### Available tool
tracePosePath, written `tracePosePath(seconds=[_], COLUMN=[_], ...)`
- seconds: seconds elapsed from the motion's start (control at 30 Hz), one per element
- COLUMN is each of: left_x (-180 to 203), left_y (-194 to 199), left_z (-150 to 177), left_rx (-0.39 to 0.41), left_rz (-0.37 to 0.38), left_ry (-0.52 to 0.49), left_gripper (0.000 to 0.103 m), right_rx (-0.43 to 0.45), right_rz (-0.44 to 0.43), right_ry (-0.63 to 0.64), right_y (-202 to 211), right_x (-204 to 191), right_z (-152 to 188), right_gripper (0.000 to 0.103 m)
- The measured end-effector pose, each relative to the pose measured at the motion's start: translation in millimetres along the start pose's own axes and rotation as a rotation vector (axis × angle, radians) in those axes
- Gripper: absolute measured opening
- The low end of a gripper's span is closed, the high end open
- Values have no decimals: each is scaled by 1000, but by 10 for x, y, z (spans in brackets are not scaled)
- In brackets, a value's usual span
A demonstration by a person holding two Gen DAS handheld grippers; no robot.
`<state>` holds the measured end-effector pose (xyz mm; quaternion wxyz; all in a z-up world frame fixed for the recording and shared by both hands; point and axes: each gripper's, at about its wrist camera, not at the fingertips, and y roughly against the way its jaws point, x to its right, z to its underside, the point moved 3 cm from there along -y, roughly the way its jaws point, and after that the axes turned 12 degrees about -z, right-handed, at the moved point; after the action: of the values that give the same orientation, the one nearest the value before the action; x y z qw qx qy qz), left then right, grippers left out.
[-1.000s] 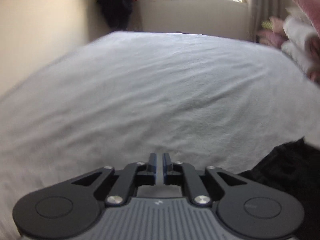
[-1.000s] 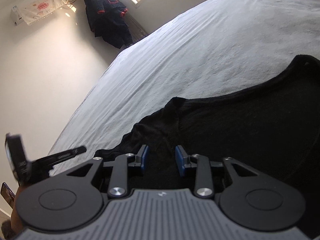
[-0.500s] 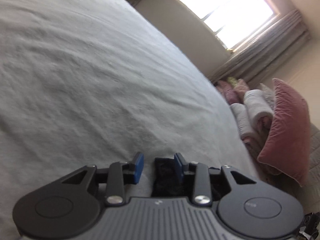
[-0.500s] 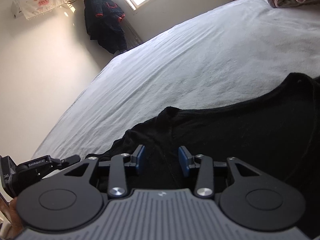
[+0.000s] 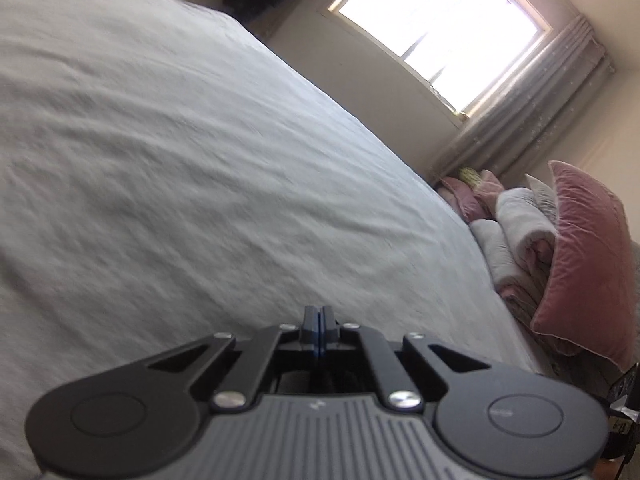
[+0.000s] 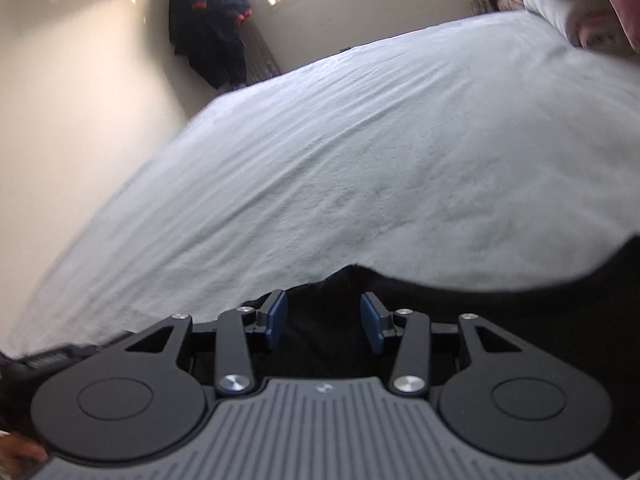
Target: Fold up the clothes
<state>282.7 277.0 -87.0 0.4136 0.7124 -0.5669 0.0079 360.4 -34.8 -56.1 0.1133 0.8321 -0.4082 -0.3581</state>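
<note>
A black garment [image 6: 520,320] lies spread on the white bed sheet [image 6: 360,160], filling the lower right of the right wrist view. My right gripper [image 6: 324,320] hovers at the garment's far edge. Its jaws are opening, with black cloth lying under and between the blue pads [image 6: 276,318], which do not press on it. In the left wrist view my left gripper [image 5: 319,320] is shut, its pads pressed together over the sheet [image 5: 200,180]. A strip of dark cloth [image 5: 332,380] shows just behind the pads, caught between them.
A pink pillow [image 5: 580,272] and rolled white and pink bedding [image 5: 516,236] are stacked at the bed's right end. A window [image 5: 440,28] with a curtain [image 5: 532,100] is beyond. A dark coat [image 6: 208,28] hangs in the corner. A hand [image 6: 16,452] shows at lower left.
The left gripper opened around a fold of black cloth, then closed on it. The right gripper slid toward the garment's far edge and its jaws widened.
</note>
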Motion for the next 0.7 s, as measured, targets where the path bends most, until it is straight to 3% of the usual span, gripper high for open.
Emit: tracePosePath(seconds=[0.03,0.07,0.1,0.13,0.33,0.47,0.6,0.7], left_x=[4,8,13,28,91,68,70,50], left_y=[3,6,9,29,259,16,5,60], left_z=[-9,-19,-28,-42,-173,-37,-28,-53], left_rx=[7,14,21,35,147,71,75,57], left_rz=[-9,-17,-26,-31,-34,-158,-172,-147], left_ry=[-8,-16,-23,-33,-74,-147,-170,-154], left_gripper=[0,0,0,0,0,1,2,4], right_rx=[-13,-18,-17,-7,161,117,58,54], right_rz=[6,5,0,-8,1,68,130,134], right_ry=[15,24,30,33,33,63,104,122], right_y=[-45,-72,-78,-58,92,-104,-304,-265], right_x=[5,6,3,-2,18,108,158,97], right_z=[7,14,23,28,-191,-174,-60,-77], right_gripper=[40,19,8,5,4,2,2,10])
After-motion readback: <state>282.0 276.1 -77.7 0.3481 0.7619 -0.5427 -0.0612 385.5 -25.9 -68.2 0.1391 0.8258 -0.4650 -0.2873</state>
